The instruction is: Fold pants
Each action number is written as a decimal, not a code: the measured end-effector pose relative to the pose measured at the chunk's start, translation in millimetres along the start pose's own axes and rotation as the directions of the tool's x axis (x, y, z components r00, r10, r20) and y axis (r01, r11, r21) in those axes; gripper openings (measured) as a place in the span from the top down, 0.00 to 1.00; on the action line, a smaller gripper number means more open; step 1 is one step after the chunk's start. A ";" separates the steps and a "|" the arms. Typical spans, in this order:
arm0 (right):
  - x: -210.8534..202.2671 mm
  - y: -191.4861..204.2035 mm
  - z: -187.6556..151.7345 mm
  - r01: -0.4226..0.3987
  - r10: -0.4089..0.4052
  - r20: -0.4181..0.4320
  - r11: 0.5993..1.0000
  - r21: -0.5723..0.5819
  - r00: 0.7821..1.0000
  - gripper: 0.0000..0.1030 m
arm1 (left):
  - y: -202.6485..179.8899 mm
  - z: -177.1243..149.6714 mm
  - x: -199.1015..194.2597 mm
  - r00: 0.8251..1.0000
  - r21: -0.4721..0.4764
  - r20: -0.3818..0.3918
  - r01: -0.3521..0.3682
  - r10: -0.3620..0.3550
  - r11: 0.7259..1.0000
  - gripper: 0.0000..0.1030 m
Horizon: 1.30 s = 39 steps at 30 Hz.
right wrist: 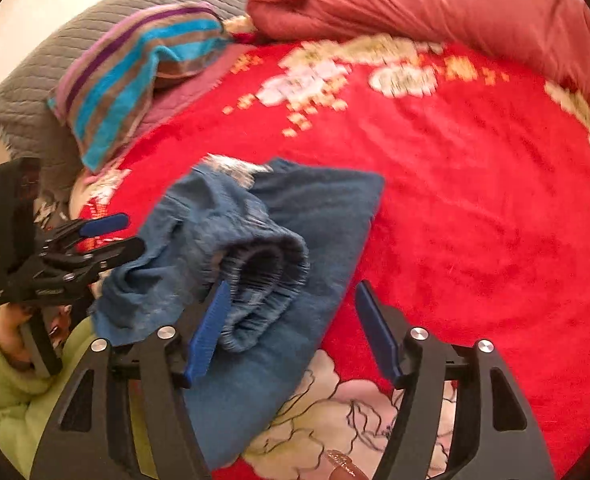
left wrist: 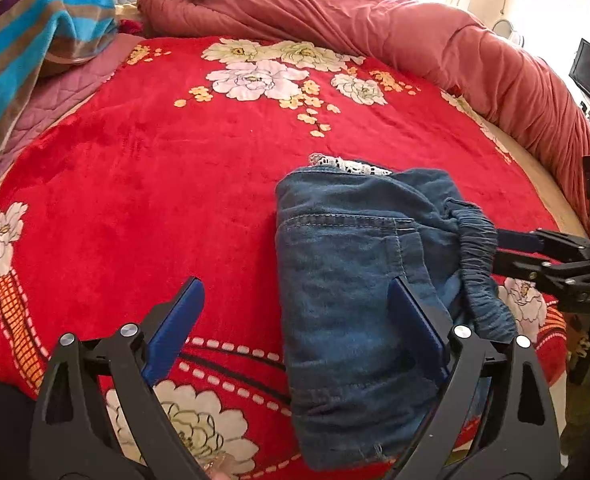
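A red floral blanket (left wrist: 143, 184) covers the bed and carries everything else. Along its far edge lies a bunched rust-red quilt (left wrist: 375, 12), which curves down the right side of the bed. At the far left corner a striped towel (left wrist: 43, 28) in blue, brown and purple is draped over a grey quilted pillow (right wrist: 35, 80).

The denim pants (left wrist: 347, 280) lie folded into a compact stack on the near part of the blanket, right of the middle in the left wrist view. A strip of white lace (left wrist: 351, 165) peeks out at the far end of the stack. The gathered elastic waistband (right wrist: 263, 280) sits on top, curled open and loose, toward the stack's right side.

The left gripper (left wrist: 295, 316) has its blue-padded fingers spread wide, one above bare blanket, the other over the denim; it grips nothing. The right gripper (right wrist: 291, 328) is likewise spread apart, its left finger against the waistband, its right finger over the blanket beside the pants.
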State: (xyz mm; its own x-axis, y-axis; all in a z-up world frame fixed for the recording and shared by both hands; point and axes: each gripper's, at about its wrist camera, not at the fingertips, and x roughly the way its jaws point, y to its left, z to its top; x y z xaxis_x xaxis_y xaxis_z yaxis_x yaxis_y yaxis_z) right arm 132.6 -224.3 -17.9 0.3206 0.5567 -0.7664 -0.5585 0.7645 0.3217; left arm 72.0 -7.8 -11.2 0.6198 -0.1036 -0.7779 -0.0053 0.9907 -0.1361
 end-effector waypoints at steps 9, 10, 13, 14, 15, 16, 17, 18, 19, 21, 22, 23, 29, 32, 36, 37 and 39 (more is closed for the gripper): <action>23.0 -13.5 0.3 -0.105 0.107 -0.023 0.992 0.075 0.994 0.33 | 5.1 4.9 26.8 0.998 -0.026 -0.046 0.050 -0.051 0.998 0.17; 24.3 -13.9 1.0 -0.114 0.116 -0.020 0.991 0.075 0.993 0.33 | 5.3 5.6 29.6 0.997 -0.031 -0.051 0.064 -0.066 0.997 0.17; 28.2 -14.1 2.8 -0.133 0.134 -0.016 0.989 0.062 0.991 0.35 | 5.3 6.9 35.4 0.989 -0.059 -0.061 0.129 -0.132 0.990 0.38; 29.1 -12.5 3.5 -0.136 0.137 -0.015 0.990 0.045 0.990 0.38 | 5.1 7.5 36.7 0.986 -0.070 -0.063 0.152 -0.156 0.986 0.44; 29.7 -10.3 4.4 -0.147 0.148 -0.016 0.989 0.026 0.989 0.42 | 4.1 8.0 37.2 0.982 -0.079 -0.063 0.173 -0.178 0.982 0.53; 30.6 -8.1 5.1 -0.167 0.168 -0.021 0.986 0.013 0.986 0.52 | 1.7 8.6 37.0 0.980 -0.076 -0.061 0.185 -0.190 0.980 0.58; 31.3 -5.3 6.5 -0.176 0.176 -0.023 0.984 -0.001 0.984 0.60 | -1.7 9.5 35.9 0.978 -0.060 -0.058 0.195 -0.198 0.979 0.61; 30.9 -2.3 7.4 -0.174 0.174 -0.020 0.985 -0.018 0.985 0.63 | -3.8 10.1 34.7 0.978 -0.049 -0.053 0.200 -0.203 0.978 0.64; 28.7 1.0 8.5 -0.179 0.179 -0.009 0.983 -0.034 0.984 0.69 | -5.9 10.8 33.4 0.977 -0.042 -0.049 0.205 -0.207 0.978 0.64; 22.6 4.6 12.6 -0.201 0.202 0.020 0.978 -0.053 0.979 0.77 | -6.9 12.6 32.3 0.976 -0.044 -0.046 0.209 -0.211 0.977 0.65; 17.9 8.4 15.9 -0.202 0.205 0.039 0.976 -0.076 0.978 0.79 | -7.2 14.0 30.5 0.977 -0.043 -0.040 0.209 -0.211 0.977 0.66; 14.8 12.0 19.0 -0.198 0.204 0.050 0.975 -0.099 0.978 0.79 | -6.9 16.3 28.6 0.977 -0.040 -0.033 0.208 -0.209 0.977 0.67; 5.7 27.6 58.1 -0.154 0.180 0.123 0.969 -0.195 0.976 0.79 | -3.6 45.7 9.3 0.985 -0.011 0.059 0.162 -0.161 0.987 0.68; 9.3 27.6 75.7 -0.124 0.158 0.147 0.969 -0.216 0.976 0.79 | 1.1 60.0 7.6 0.988 -0.008 0.093 0.121 -0.119 0.993 0.68; 34.2 12.2 83.8 -0.065 0.084 0.109 0.984 -0.165 0.991 0.79 | 7.4 61.4 26.3 0.996 -0.022 0.054 0.072 -0.071 0.997 0.57; 42.4 6.1 82.6 -0.036 0.048 0.085 0.990 -0.139 0.995 0.77 | 10.2 58.2 33.9 0.998 -0.027 0.033 0.056 -0.055 0.998 0.52; 56.1 -3.2 77.9 0.026 -0.023 0.028 0.994 -0.103 0.999 0.73 | 15.1 51.8 45.6 1.000 -0.039 -0.002 0.031 -0.031 0.999 0.46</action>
State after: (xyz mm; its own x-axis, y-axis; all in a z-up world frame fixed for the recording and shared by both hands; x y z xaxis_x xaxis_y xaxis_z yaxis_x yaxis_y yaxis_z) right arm 211.9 -170.2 -18.5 0.3546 0.5479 -0.7576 -0.6261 0.7410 0.2429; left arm 140.8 7.1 -17.0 0.6178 -0.1347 -0.7747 -0.0162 0.9828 -0.1839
